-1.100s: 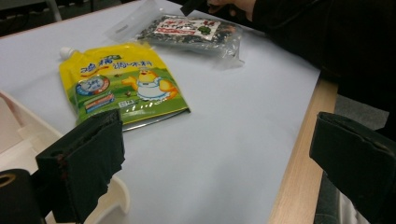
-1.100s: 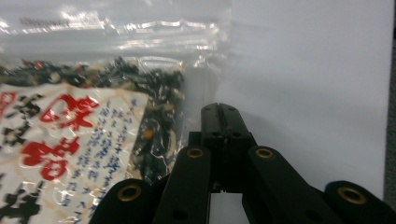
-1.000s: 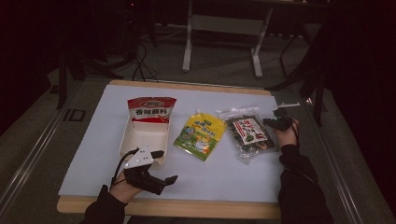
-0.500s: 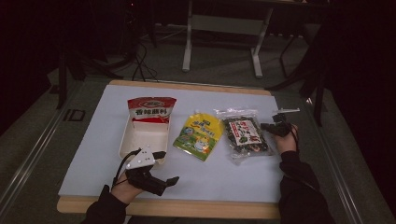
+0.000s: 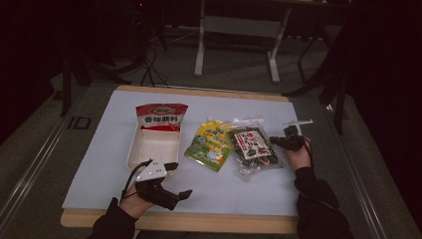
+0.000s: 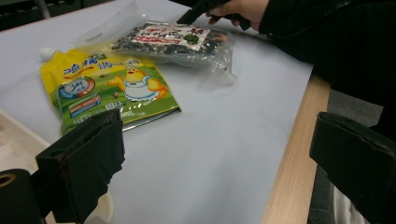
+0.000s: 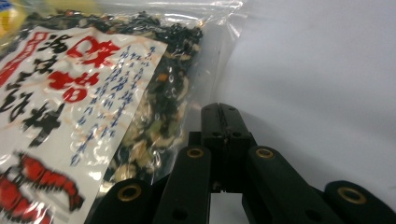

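High view: right gripper (image 5: 278, 142), jaws shut and empty, sits at 3 o'clock of seaweed bag (image 5: 253, 149), touching its edge; left gripper (image 5: 171, 184) open, empty, well apart.

Seaweed bag (image 5: 253, 148): clear plastic over dark, near-black flakes flecked with pale bits — white label printed with red and black characters and fine blue text.
Pouch (image 5: 210, 145): yellow at the top, green lower down, with a cartoon chicken and a white spout.
Seasoning bag (image 5: 161, 118): red top and bottom, white band across the middle.
Tray (image 5: 134, 149): white.
Table sheet (image 5: 99, 164): pale blue-white — light wood edge.
Left gripper (image 5: 171, 191): black jaws, white plate.
Right gripper (image 5: 275, 143): black.
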`<state>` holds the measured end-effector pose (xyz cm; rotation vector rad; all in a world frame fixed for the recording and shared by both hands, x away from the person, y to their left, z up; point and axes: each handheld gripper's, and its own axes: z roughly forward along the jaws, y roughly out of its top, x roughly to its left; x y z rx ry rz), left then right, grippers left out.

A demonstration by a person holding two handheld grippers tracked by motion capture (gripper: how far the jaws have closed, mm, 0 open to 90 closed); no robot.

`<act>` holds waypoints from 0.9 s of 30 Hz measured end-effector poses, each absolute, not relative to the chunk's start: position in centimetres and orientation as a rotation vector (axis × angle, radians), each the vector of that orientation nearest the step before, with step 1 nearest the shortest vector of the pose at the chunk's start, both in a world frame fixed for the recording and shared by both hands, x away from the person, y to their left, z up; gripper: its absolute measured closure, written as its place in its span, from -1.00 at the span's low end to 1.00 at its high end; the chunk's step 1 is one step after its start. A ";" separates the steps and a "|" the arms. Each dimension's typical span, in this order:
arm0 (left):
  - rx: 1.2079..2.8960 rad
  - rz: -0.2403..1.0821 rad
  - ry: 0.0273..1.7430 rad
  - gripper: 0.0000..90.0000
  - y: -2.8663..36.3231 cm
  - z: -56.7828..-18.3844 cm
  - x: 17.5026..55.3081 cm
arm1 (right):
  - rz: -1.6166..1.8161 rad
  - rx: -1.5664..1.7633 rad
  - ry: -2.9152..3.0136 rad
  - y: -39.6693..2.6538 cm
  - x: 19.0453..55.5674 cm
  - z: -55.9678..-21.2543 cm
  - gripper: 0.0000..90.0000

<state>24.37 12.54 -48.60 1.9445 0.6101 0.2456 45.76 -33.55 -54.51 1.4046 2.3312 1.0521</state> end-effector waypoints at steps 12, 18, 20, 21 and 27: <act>1.945 0.236 0.602 -0.89 11.3 -48.4 24.3 | 1.079 1.309 2.393 -31.5 42.8 -54.1 1.00; 1.951 0.213 0.605 -0.88 10.2 -48.4 24.7 | 1.117 1.268 2.416 -30.9 41.3 -52.9 1.00; 1.950 0.210 0.595 -0.88 9.7 -48.3 24.8 | 1.139 1.249 2.425 -30.8 40.7 -52.7 1.00; 1.952 0.206 0.593 -0.87 9.5 -48.3 24.9 | 1.141 1.234 2.429 -30.7 40.5 -52.7 1.00; 1.956 0.192 0.593 -0.87 8.4 -48.4 25.6 | 1.124 1.214 2.401 -30.8 39.8 -52.5 1.00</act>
